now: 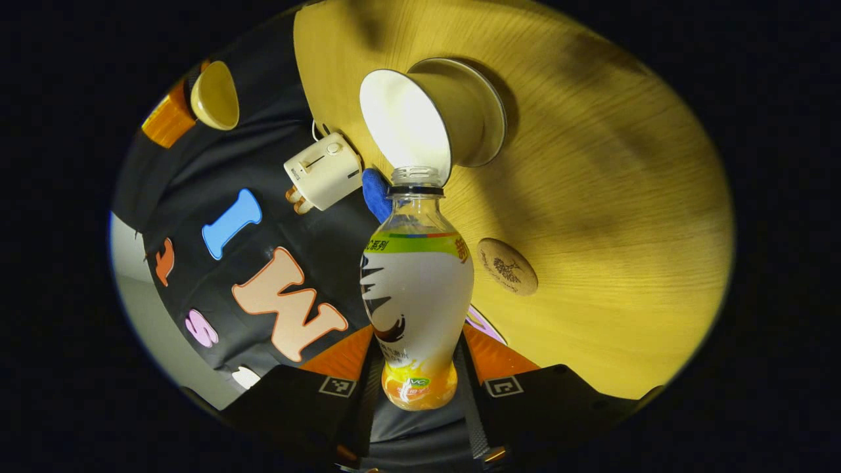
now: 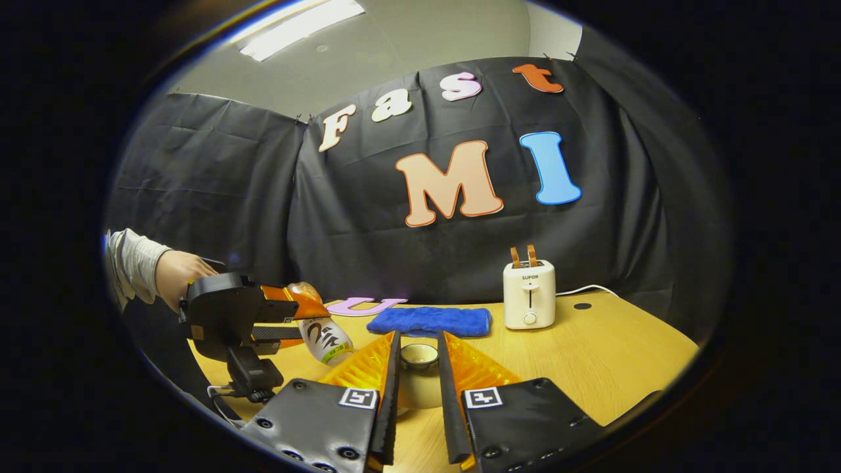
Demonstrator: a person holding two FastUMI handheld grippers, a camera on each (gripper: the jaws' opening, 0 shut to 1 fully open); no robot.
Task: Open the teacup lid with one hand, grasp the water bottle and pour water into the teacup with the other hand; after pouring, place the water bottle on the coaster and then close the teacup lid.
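My left gripper (image 1: 419,360) is shut on the water bottle (image 1: 417,289), gripping it near the base. The bottle is uncapped and tilted, its mouth at the rim of the open white teacup (image 1: 407,121), which stands on its saucer (image 1: 489,112). A round cork coaster (image 1: 507,266) lies bare on the table beside the bottle. My right gripper (image 2: 418,348) is shut on the cream teacup lid (image 2: 418,378), held up off the table. The lid (image 1: 213,95) also appears far off in the left gripper view. A hand holds the left gripper (image 2: 223,315) with the tilted bottle (image 2: 325,338).
A white toaster (image 2: 529,293) stands at the back of the wooden table (image 2: 591,355), its cord trailing right. A folded blue towel (image 2: 430,321) lies left of it, in front of the black cloth wall.
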